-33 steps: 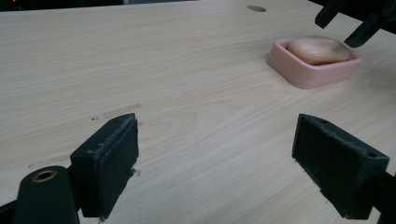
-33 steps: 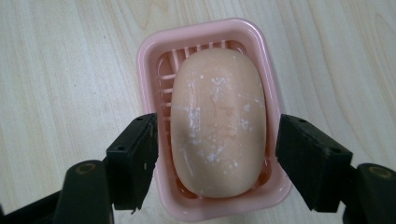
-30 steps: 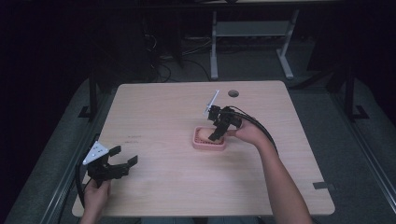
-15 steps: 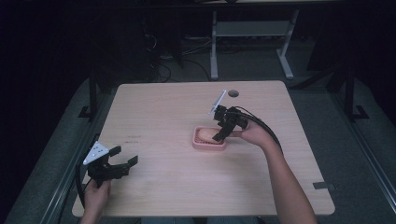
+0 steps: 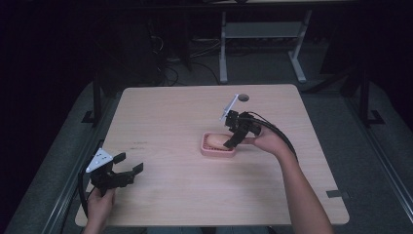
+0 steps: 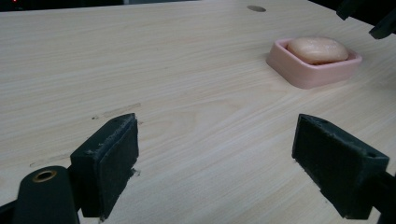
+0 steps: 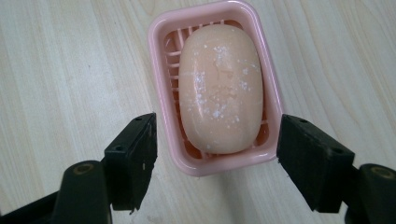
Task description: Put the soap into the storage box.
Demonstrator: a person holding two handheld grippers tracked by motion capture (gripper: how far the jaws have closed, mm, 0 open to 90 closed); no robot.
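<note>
While both grippers' jaws gape wide, the soap [image 7: 220, 88] lies between the right gripper [image 7: 217, 158] jaws.

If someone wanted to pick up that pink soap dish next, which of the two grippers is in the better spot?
Probably the right gripper: it hangs open directly over the pink soap dish, jaws either side of its near end, with the soap bar inside. The left gripper sits open near the table's near-left corner, far from the dish.

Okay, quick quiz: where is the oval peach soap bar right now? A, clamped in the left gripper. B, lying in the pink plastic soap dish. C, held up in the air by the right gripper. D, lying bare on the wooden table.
B: the oval peach soap bar lies inside the pink plastic soap dish, with the open right gripper above it.
</note>
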